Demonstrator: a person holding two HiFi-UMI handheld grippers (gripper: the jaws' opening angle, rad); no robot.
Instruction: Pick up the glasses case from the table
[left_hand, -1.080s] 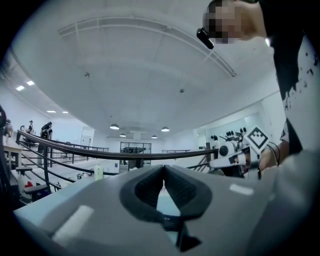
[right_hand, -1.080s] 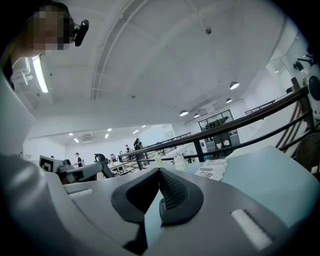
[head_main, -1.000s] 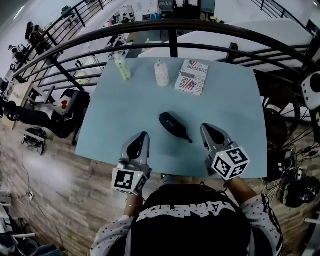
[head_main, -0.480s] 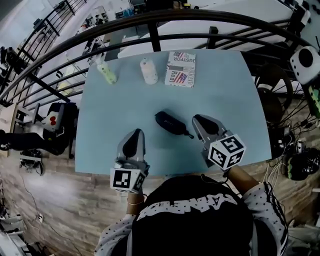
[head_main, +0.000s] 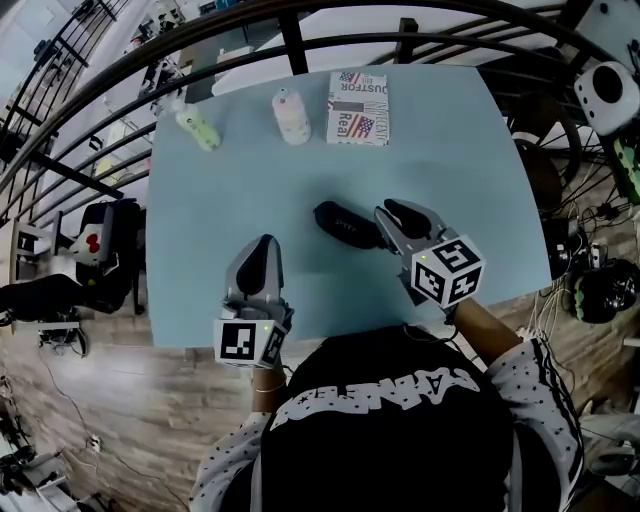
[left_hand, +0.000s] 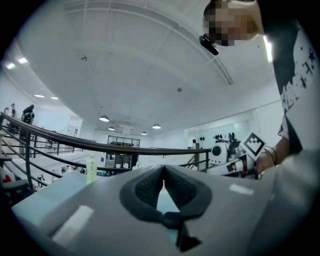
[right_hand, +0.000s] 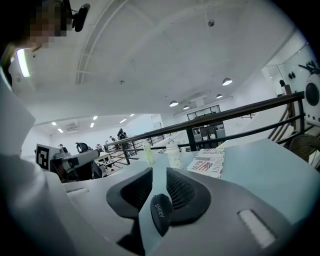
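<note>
The black glasses case lies slantwise on the light blue table, near its middle. My right gripper has its tips at the case's right end, which they partly hide. In the right gripper view the case's rounded end lies low between the jaws of my right gripper. Those jaws have just been opening; a narrow gap shows and the pads do not press on the case. My left gripper hovers left of the case, apart from it. Its pads meet, with nothing between them.
At the table's far side stand a green bottle and a white bottle, with a printed booklet beside them. A dark curved railing runs behind the table. The table's near edge is just in front of the person.
My right gripper has moved forward and left until its tips reach the case's right end. My left gripper has also moved forward over the table. The case has not moved.
</note>
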